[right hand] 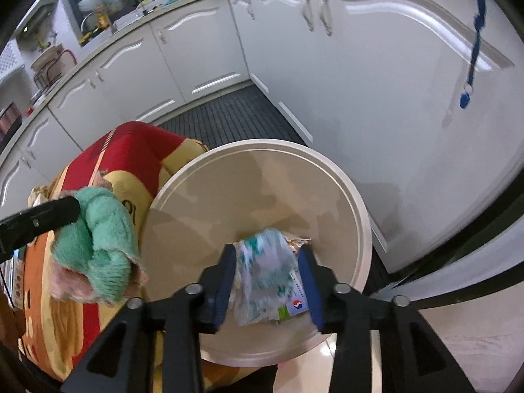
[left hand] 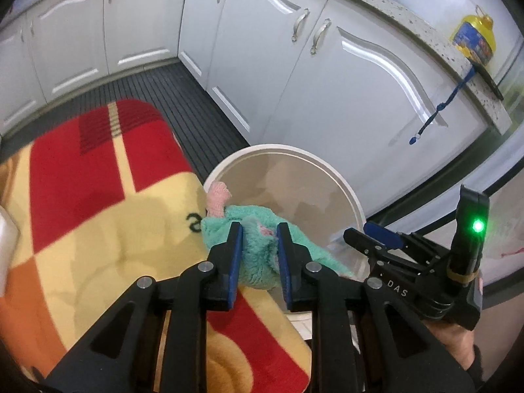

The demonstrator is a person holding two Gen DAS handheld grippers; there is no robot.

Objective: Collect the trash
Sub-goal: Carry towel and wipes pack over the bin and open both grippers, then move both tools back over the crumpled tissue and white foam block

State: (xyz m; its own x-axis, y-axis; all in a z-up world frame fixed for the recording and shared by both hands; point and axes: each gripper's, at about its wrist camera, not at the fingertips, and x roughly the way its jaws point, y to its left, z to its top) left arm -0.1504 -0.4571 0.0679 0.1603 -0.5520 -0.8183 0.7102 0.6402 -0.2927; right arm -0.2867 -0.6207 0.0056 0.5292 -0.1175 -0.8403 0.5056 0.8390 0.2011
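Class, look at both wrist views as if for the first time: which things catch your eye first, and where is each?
The round white plastic bin fills the middle, standing on the floor by white cabinet doors. Above its opening, the right gripper clamps a crumpled printed plastic wrapper. At the bin's left rim, the left gripper holds a fluffy mint-green and pink cloth over a bright red and yellow rug.

Both fisheyes are looking down and forward along their own fingers at a kitchen floor corner. The left one is sitting a bit back, catching the bin [left hand: 285,177] at center right and the rug [left hand: 98,203] filling the lower left. The right one is hanging right over the bin [right hand: 262,196], close in. Both are sharing the bin, rug, cabinets [left hand: 294,82] and the teal cloth [right hand: 104,229].
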